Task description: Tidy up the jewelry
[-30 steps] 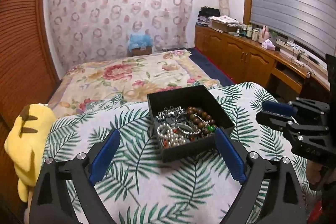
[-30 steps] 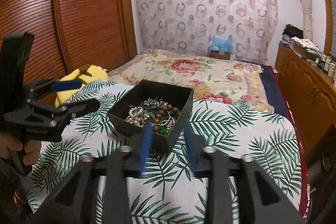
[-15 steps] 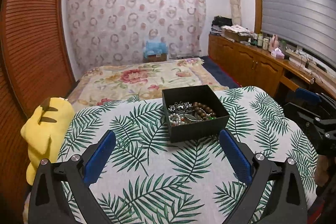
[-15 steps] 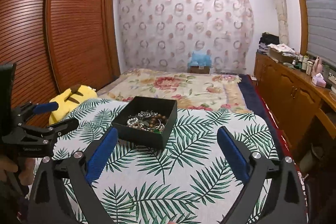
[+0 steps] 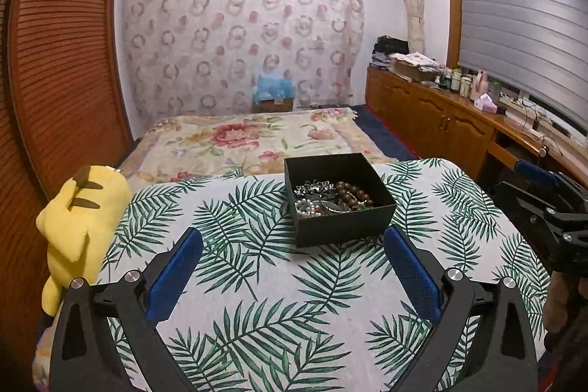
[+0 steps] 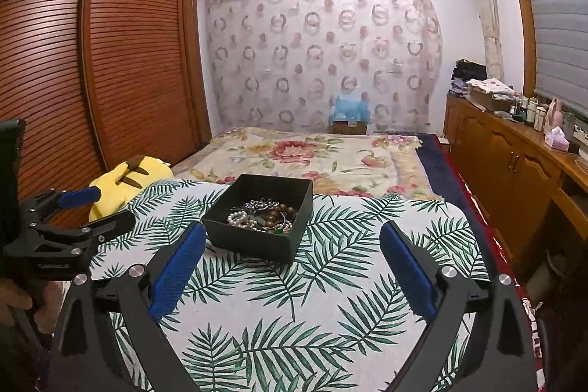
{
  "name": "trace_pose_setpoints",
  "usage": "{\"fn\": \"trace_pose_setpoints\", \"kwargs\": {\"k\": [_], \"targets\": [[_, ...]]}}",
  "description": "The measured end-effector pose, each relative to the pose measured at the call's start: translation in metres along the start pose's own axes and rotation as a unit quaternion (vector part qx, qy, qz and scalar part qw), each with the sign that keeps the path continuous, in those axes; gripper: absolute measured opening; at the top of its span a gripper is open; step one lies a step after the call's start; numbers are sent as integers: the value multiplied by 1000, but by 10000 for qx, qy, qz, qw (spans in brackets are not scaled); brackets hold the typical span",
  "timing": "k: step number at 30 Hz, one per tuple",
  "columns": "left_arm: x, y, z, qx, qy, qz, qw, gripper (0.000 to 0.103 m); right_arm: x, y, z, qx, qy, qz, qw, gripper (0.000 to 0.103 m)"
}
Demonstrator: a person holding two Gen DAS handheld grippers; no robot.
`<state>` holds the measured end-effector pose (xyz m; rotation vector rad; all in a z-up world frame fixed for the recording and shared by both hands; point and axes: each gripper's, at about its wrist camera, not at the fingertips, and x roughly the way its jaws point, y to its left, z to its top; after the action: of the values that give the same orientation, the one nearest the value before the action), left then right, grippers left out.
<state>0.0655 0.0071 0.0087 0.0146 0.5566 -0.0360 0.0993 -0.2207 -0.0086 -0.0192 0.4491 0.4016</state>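
Observation:
A black open box [image 5: 345, 228] [image 6: 253, 239] stands on the leaf-print cloth. It holds a heap of jewelry [image 5: 330, 198] [image 6: 262, 216]: white pearls, brown wooden beads, silver pieces and something green. My left gripper [image 5: 292, 245] is open and empty, a little short of the box; it also shows at the left of the right wrist view [image 6: 106, 208]. My right gripper [image 6: 292, 241] is open and empty, with the box ahead and to the left; it shows at the right edge of the left wrist view [image 5: 529, 180].
The leaf-print table [image 5: 257, 281] [image 6: 330, 300] stands at the foot of a bed with a floral blanket [image 5: 239, 138]. A yellow plush toy [image 5: 79, 219] [image 6: 128, 177] lies off the table's left edge. A wooden wardrobe [image 6: 92, 61] stands left, low cabinets [image 5: 441, 123] right.
Both grippers have pulled back and up from the box, which now looks smaller and farther. My right gripper went from nearly shut over the box to wide open.

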Motion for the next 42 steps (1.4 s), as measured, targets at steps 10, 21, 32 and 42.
{"fn": "trace_pose_setpoints", "kwargs": {"k": [10,21,32,42], "targets": [[-6,-4,-1,-20,-56,13,10000,95,3,-3,-3,32,1,-44,10000,96],[-14,-6,-1,-70,-160,46,9998,95,6,-4,-7,107,-4,-105,9999,96],[-16,-7,1,-81,-172,43,9998,95,5,-5,-7,113,-10,-119,9999,96],[-17,-6,2,-88,-184,47,9998,95,6,-6,-8,123,-17,-121,9998,96]]}}
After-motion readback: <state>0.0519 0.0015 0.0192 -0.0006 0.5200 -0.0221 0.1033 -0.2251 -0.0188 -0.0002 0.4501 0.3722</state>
